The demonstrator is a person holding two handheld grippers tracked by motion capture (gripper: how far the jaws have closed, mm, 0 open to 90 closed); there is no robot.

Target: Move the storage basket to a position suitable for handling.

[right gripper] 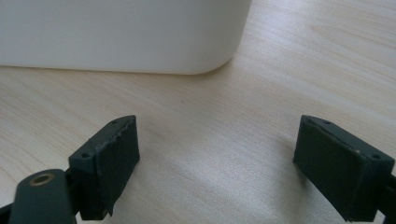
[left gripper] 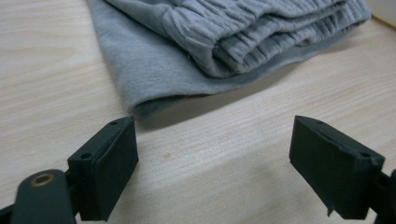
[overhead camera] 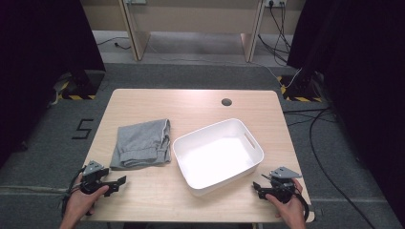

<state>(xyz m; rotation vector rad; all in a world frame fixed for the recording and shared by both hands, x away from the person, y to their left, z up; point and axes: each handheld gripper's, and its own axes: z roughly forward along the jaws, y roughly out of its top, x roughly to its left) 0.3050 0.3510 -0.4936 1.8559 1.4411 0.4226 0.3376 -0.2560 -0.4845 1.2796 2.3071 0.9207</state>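
Black jaws stand wide apart on the left gripper [overhead camera: 117, 182], holding nothing, low over the pale wooden table [overhead camera: 200, 102] near its front edge. Just ahead of it lies a folded grey fabric garment with a gathered waistband [left gripper: 224, 42], flat on the wood. The right gripper [overhead camera: 259, 188] is equally spread and empty, resting near the front right corner and aimed at the rounded corner of a white plastic bin with cut-out handles [overhead camera: 217, 152], which sits beside the garment. If the cloth is meant for the bin, my worry is a pinch on the top layer alone, letting the fold fall open
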